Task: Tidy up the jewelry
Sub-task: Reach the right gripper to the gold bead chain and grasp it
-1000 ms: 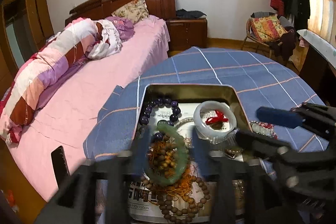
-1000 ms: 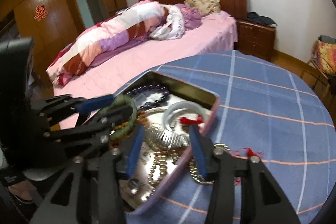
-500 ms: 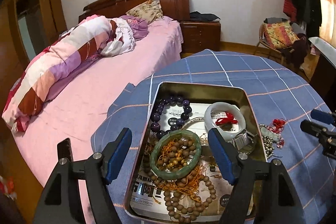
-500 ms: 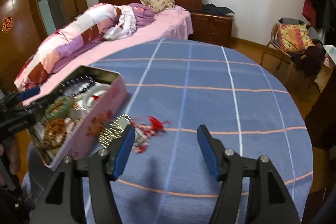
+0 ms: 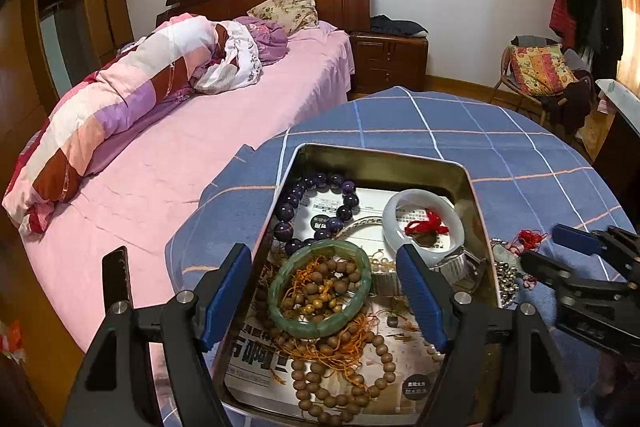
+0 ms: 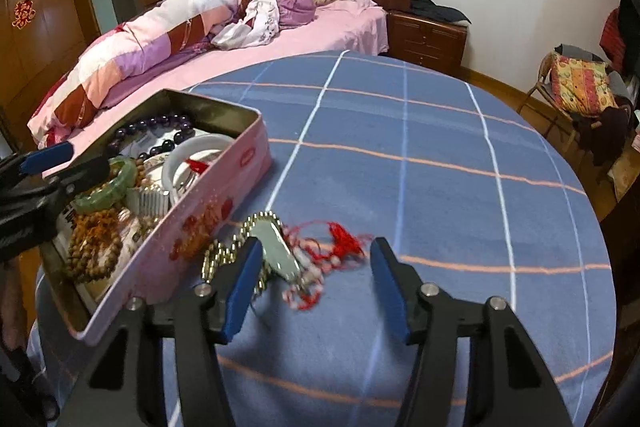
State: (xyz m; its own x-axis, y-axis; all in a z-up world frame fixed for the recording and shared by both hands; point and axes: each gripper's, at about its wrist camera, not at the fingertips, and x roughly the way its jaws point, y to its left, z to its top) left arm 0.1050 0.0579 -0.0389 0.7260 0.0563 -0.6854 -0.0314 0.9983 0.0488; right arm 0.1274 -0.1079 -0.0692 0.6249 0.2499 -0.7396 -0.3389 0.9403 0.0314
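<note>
Here the necklace [image 6: 276, 251] lies beside the tin [image 6: 200, 227] on the counter – limp, tangly, light; take its pendant. Right gripper [image 6: 314, 285] has just been narrowing, jaws apart, empty – left gripper [image 5: 326, 297] spread wide.

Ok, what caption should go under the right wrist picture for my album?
Open right gripper hovers over a red-corded necklace lying on the blue tablecloth beside the pink jewelry tin.
</note>
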